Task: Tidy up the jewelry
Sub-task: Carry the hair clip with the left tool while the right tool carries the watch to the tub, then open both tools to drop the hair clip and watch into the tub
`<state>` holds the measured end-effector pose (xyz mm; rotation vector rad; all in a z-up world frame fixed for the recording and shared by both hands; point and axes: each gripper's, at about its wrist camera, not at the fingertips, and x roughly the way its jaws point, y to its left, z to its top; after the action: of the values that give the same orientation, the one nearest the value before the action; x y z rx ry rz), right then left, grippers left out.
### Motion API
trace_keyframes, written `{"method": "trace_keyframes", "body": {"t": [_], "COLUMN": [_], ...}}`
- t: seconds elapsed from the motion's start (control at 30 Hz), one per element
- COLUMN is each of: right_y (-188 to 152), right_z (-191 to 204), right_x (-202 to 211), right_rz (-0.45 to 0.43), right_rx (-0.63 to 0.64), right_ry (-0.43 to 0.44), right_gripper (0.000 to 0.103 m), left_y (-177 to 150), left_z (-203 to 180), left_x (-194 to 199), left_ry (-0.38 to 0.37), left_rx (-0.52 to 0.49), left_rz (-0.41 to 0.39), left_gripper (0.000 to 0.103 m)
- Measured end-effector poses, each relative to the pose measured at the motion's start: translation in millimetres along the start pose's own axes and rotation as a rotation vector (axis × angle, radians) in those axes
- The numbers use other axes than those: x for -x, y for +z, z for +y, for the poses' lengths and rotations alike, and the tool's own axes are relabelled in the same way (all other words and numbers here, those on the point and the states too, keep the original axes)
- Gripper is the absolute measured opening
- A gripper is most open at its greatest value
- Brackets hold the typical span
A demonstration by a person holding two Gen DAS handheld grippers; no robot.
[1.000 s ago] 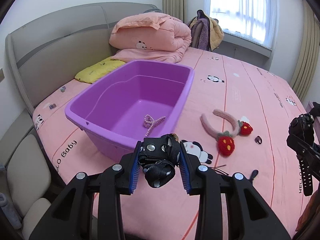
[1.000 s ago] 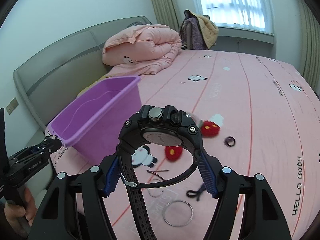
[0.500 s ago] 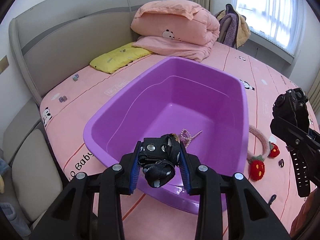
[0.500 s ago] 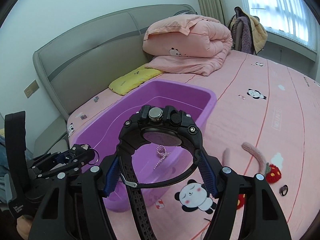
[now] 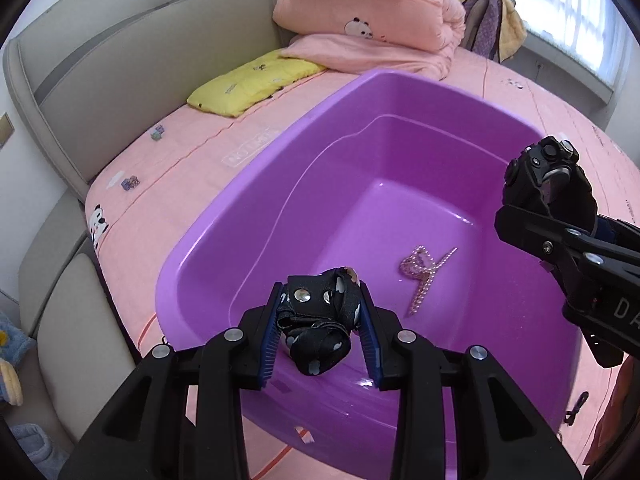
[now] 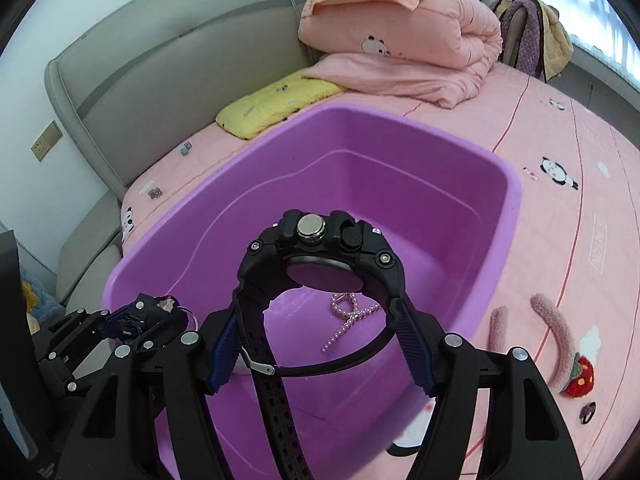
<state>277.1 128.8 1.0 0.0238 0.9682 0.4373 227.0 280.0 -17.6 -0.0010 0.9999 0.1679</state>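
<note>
The left gripper (image 5: 320, 320) is held over the near rim of the purple tub (image 5: 240, 216), its fingers clamped on a crumpled black strap (image 5: 318, 320) with silver studs and pale spots. The right gripper (image 6: 320, 320) reaches in above the tub's right side, clenched on a black watch (image 6: 320, 256) whose case stands up between the fingers while the band (image 6: 280, 412) hangs toward the camera.

The strap's shape is hard to read in its folds. In the right view the watch hides part of the tub floor, and the left gripper shows only dimly at the lower left edge.

A pink bead chain (image 5: 424, 272) lies on the tub floor. On the pink sheet (image 6: 580, 220) just right of the tub lie a fuzzy headband (image 6: 556, 336) with a strawberry (image 6: 578, 376), and a small dark ring (image 6: 587, 413). Behind are a yellow pillow (image 5: 252, 80) and a folded quilt (image 5: 368, 20).
</note>
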Motion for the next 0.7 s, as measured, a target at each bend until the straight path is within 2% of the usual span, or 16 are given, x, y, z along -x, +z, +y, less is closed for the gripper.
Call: {"method": "trace_keyframes", "body": {"t": [0.2, 0.33, 0.37, 0.4, 0.47, 0.57, 0.7], "right_y": [3.8, 5.4, 5.8, 6.4, 7.5, 6.2, 2.0], "right_z": [2.4, 0.0, 0.3, -0.2, 1.3, 2.1, 4.8], "right_x": [-25.2, -34.6, -35.1, -34.9, -36.8, -39.6, -38.7], "right_rz": [0.041, 0.070, 0.077, 0.085, 0.107, 0.134, 0.143], "right_rx": [0.005, -0.013, -0.014, -0.011, 0.003, 0.023, 0.054], "right_ry": [-0.045, -0.058, -0.061, -0.068, -0.089, -0.116, -0.140], "right_gripper": [0.066, 0.066, 0.066, 0.067, 0.067, 0.067, 0.067], "left_y": [-1.9, 0.2, 0.6, 0.5, -0.4, -0.5, -0.8], "left_z": [-1.3, -1.6, -2.6, -4.0, -5.8, -5.8, -2.7], "left_x": [-10.9, -14.2, -14.0, -13.6, -9.7, -6.6, -6.6], "left_ry": [0.026, 0.017, 0.019, 0.023, 0.041, 0.052, 0.052], "left_rx": [-0.020, -0.022, -0.028, -0.033, -0.043, -0.049, -0.047], "left_rz": [0.021, 0.035, 0.034, 0.030, 0.008, -0.001, 0.009], "left_gripper": [0.037, 0.040, 0.046, 0.058, 0.074, 0.081, 0.084]}}
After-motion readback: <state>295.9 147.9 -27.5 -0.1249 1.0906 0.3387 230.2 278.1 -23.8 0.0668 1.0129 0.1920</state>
